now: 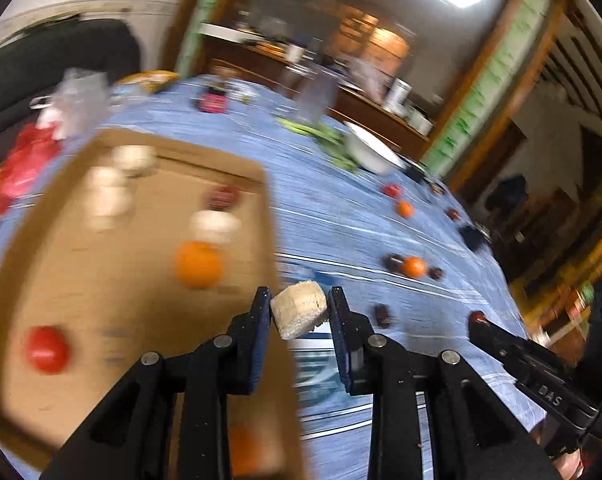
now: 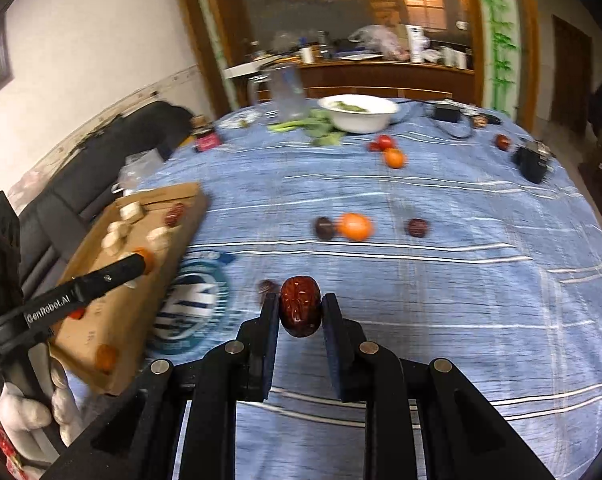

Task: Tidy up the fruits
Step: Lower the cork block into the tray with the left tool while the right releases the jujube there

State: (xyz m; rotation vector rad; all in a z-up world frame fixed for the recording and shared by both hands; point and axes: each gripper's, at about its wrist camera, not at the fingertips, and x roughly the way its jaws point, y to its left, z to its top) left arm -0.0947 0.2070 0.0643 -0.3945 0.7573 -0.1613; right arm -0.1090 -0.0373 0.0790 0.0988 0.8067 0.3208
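Note:
My left gripper [image 1: 299,304] is shut on a pale banana slice [image 1: 299,314], held above the right edge of a cardboard tray [image 1: 101,280]. The tray holds several pale slices, an orange [image 1: 199,264], a red tomato [image 1: 47,349] and a dark red date [image 1: 222,197]. My right gripper [image 2: 300,306] is shut on a dark red date [image 2: 300,310], held above the blue tablecloth [image 2: 441,280]. The left gripper also shows in the right wrist view [image 2: 135,266] over the tray [image 2: 129,308]. Loose oranges [image 2: 355,226] and dates [image 2: 417,227] lie on the cloth.
A white bowl [image 2: 359,114] with greens, a clear jug [image 2: 287,92], a black charger [image 2: 447,113] and a black box [image 2: 535,160] stand at the far side. A red bag [image 1: 21,168] lies left of the tray. A dark sofa [image 2: 101,160] is beyond the table.

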